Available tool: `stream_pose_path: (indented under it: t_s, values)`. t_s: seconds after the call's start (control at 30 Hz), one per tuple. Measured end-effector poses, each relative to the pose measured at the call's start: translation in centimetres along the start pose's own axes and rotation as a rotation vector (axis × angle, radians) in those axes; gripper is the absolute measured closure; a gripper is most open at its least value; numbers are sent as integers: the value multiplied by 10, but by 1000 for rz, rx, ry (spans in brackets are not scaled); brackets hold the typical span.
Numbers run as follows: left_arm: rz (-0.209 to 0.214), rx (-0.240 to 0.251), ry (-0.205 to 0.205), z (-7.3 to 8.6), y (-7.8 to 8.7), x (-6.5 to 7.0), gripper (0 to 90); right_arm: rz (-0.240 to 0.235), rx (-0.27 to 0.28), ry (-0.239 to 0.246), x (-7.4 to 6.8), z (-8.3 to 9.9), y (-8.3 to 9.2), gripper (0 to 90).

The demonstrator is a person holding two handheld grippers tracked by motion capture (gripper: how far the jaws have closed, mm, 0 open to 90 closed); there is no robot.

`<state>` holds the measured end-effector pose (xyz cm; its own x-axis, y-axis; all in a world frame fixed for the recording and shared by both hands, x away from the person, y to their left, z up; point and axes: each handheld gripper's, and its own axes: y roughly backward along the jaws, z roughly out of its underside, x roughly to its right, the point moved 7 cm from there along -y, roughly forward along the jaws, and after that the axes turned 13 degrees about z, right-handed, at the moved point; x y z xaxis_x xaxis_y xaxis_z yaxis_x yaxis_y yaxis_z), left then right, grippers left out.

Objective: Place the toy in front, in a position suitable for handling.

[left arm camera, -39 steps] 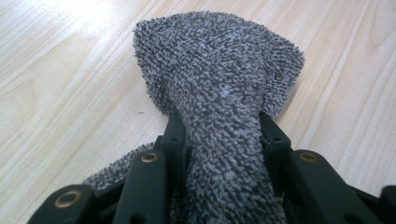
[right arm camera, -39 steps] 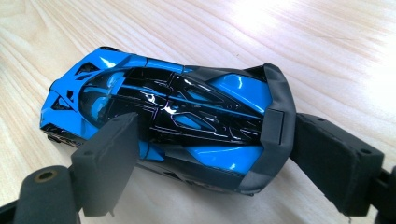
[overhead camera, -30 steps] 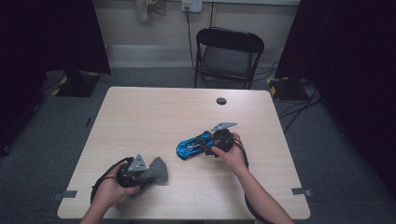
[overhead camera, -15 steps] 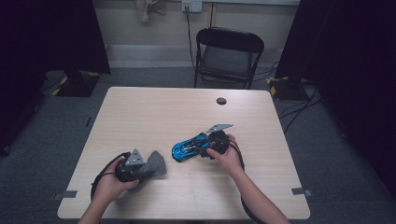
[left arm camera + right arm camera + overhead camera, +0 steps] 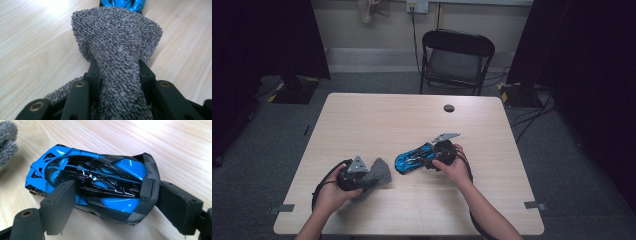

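A blue and black toy car (image 5: 412, 157) (image 5: 92, 182) lies just right of the middle of the wooden table (image 5: 387, 115), its nose toward the left. My right gripper (image 5: 434, 159) (image 5: 110, 195) is shut on the car's rear, one pad on each flank. At the front left, my left gripper (image 5: 368, 176) (image 5: 118, 67) is shut on a grey fluffy cloth (image 5: 376, 172) (image 5: 117, 45) bunched between its jaws. The cloth's free end points at the car (image 5: 122, 3), a short gap apart. The cloth (image 5: 6, 142) also edges into the right gripper view at top left.
A small round black cap (image 5: 449, 108) sits in the tabletop at the far side. A black folding chair (image 5: 457, 60) stands behind the table. Cables trail on the carpet at the right, and each gripper's cable loops off the front edge.
The right gripper has carried the car slightly left, toward the cloth. The left gripper with the cloth has edged a little away from the front edge.
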<state>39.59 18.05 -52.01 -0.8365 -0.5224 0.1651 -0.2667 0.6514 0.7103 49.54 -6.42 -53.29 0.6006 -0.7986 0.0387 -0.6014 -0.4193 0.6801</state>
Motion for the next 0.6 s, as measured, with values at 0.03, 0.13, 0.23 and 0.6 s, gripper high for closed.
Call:
stream_pose_path:
  t_s: [0.03,0.13,0.23,0.6]
  values:
    - [0,1,1,-1,0,-1,633,-3,3,4,-2,0,0,168]
    - [-1,3,2,-3,-3,-2,633,-9,7,8,-7,-1,-1,168]
    - [2,-2,-3,-4,-4,-1,633,-7,5,33,-10,-3,-1,168]
    - [-2,-10,-13,-4,-7,-1,633,-25,7,50,-19,-4,-2,163]
